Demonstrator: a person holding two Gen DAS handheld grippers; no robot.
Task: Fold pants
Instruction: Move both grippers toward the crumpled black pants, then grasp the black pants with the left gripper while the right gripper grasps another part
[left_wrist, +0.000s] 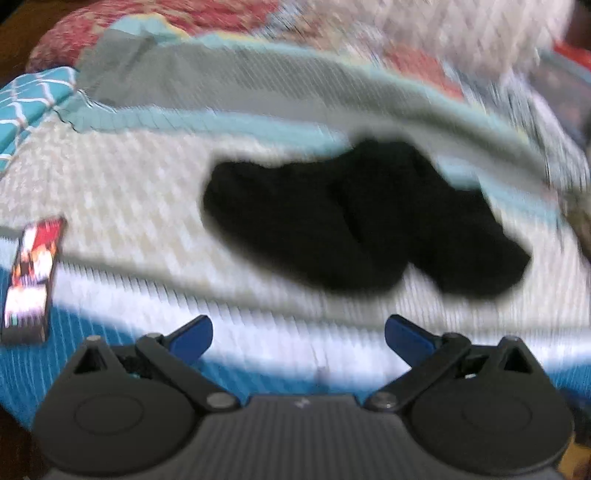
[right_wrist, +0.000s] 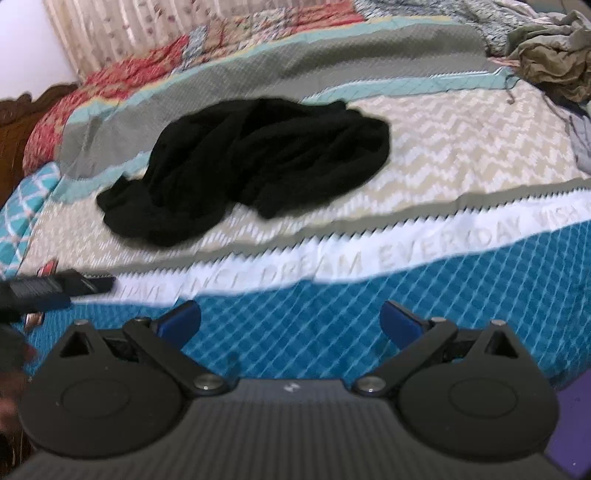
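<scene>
On patterned quilt (right_wrist: 461, 147), crumpled black pants (right_wrist: 251, 162); clothes heap (right_wrist: 554, 62) beyond.

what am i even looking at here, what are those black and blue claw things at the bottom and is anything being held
Those are two hand-held grippers; a person carries one in each hand, and each has a camera looking forward along its fingers. One picture is from the left gripper, the other from the right gripper. The blue pads are fingertips. Both stand wide open and hold nothing. Ahead, on a patterned bedspread, lies a crumpled pair of black pants, not yet folded. The left view is blurred. A small colourful box lies near the bed's edge, and other rumpled clothes sit at the far corner.
</scene>
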